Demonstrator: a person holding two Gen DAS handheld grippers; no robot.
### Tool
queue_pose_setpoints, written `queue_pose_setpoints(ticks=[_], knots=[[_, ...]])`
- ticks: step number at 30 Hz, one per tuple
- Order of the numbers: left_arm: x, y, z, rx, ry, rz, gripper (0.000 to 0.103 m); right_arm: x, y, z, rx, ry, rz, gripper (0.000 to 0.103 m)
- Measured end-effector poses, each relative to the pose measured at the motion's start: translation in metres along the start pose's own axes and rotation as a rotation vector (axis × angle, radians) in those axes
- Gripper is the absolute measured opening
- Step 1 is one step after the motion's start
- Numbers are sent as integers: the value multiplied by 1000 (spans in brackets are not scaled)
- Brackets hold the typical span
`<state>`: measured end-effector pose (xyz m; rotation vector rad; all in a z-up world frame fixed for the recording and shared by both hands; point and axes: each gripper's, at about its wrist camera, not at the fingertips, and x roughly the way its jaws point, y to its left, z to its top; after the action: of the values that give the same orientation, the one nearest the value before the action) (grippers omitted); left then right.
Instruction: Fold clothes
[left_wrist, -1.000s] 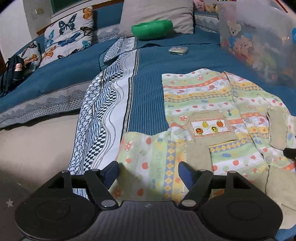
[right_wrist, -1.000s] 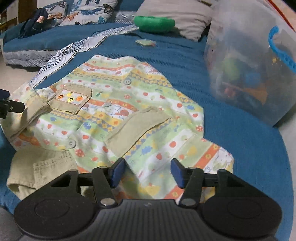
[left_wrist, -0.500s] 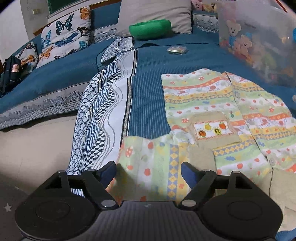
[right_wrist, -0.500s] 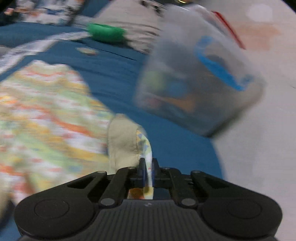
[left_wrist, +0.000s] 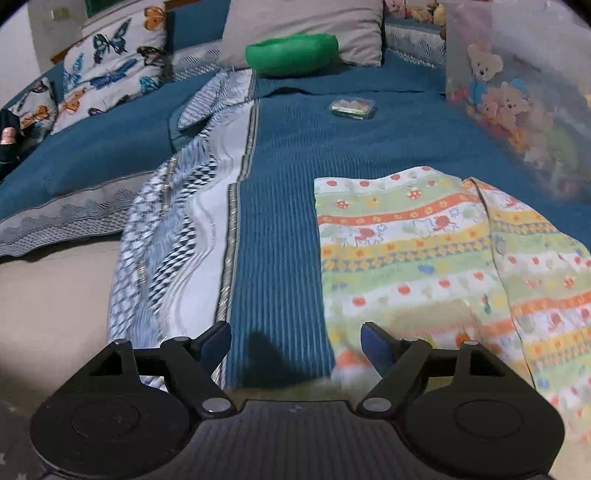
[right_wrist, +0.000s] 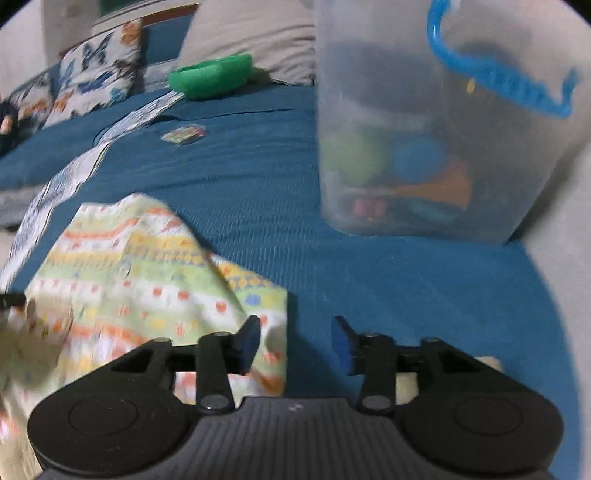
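- Left gripper (left_wrist: 295, 341): held low and level over the near edge of the bed (left_wrist: 332, 147), pointing toward the pillows; jaws spread wide, gripping nothing. Blue fingertips (left_wrist: 373, 341) visible on both sides.
- Right gripper (right_wrist: 295, 338): likewise low and level over the bed's near edge; jaws apart, nothing between them.
- Patterned shirt (left_wrist: 443, 258): pale green, yellow and orange bands with small printed figures, lying flat on the blue bedcover. In the left view its left border passes just inside the right fingertip, the rest spreading to the right. In the right view the shirt (right_wrist: 147, 266) lies left of the gap, its bunched edge under the left fingertip; blurred.
- Beige fabric patch (right_wrist: 487, 363): partly hidden behind the right finger of the right gripper; cannot tell what it belongs to.
- Clear plastic bin (right_wrist: 424, 129): far right of the bed, blue handle, coloured toys inside; teddy-bear picture (left_wrist: 495, 92) on its side. No readable writing.
- Green object (left_wrist: 291, 53): against the grey pillow (left_wrist: 303, 26) at the far edge.
- Small packet (left_wrist: 352, 107): on the bedcover, mid-bed.
- Butterfly pillow (left_wrist: 110, 66): far left corner.
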<state>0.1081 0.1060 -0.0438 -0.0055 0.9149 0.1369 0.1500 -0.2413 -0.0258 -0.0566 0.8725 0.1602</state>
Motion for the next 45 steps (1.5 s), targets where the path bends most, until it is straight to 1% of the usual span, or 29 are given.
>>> queue_pose_setpoints(ticks=[3, 5, 9, 10, 11, 13, 14, 15, 16, 17, 18, 20, 21, 23, 25, 28, 29, 30, 32, 34, 35, 36, 38, 40, 42, 44, 45], knots=[[20, 0, 15, -6, 8, 7, 79, 27, -7, 9, 70, 33, 56, 43], [31, 1, 26, -16, 7, 6, 79, 40, -10, 13, 100, 31, 80, 44], [50, -2, 47, -24, -6, -3, 79, 51, -10, 24, 100, 36, 102, 45], [54, -4, 52, -25, -12, 0, 79, 51, -7, 24, 82, 39, 108, 43], [57, -5, 55, -23, -19, -2, 79, 51, -4, 25, 63, 43, 115, 39], [62, -8, 59, -18, -34, -10, 80, 48, 1, 24, 35, 44, 137, 24], [65, -9, 62, -16, -41, -14, 77, 46, 4, 22, 22, 44, 150, 11], [67, -10, 64, -13, -49, -18, 71, 43, 7, 21, 8, 41, 158, 9], [70, -12, 66, -11, -56, -22, 68, 39, 11, 18, -15, 27, 160, 9], [70, -13, 67, 1, -67, -32, 58, 32, 16, 15, -45, 6, 170, 8], [69, -15, 66, 12, -76, -43, 44, 24, 22, 11, -77, -15, 188, 7], [66, -18, 64, 32, -93, -65, 31, 9, 34, 4, -140, -57, 226, 7], [65, -19, 64, 39, -97, -67, 25, 1, 42, -1, -187, -77, 242, 7], [64, -21, 63, 51, -103, -67, 22, -14, 63, -13, -324, -116, 271, 7], [63, -20, 61, 58, -107, -68, 22, -28, 84, -30, -467, -137, 317, 7], [62, -15, 58, 51, -113, -75, 22, -37, 114, -58, -666, -112, 374, 7], [61, -13, 58, 50, -115, -74, 22, -39, 120, -65, -706, -100, 392, 7], [60, -12, 57, 50, -117, -72, 25, -41, 120, -65, -700, -96, 408, 9], [58, -8, 56, 50, -122, -68, 25, -45, 114, -59, -641, -117, 412, 11], [57, -4, 55, 50, -127, -64, 28, -45, 104, -46, -547, -131, 405, 20], [56, -2, 54, 50, -129, -61, 34, -44, 99, -38, -496, -132, 401, 29], [56, -1, 54, 48, -129, -60, 40, -40, 93, -30, -451, -128, 396, 36], [58, -1, 56, 44, -129, -56, 45, -30, 85, -17, -381, -99, 391, 37], [60, 0, 57, 41, -128, -53, 45, -21, 82, -13, -339, -53, 409, 38], [61, 1, 58, 37, -128, -49, 46, -10, 83, -11, -327, -8, 412, 38], [63, 1, 59, 33, -127, -46, 47, -2, 90, -12, -337, 23, 390, 37], [64, 1, 60, 33, -128, -44, 48, 1, 93, -14, -342, 34, 378, 34]])
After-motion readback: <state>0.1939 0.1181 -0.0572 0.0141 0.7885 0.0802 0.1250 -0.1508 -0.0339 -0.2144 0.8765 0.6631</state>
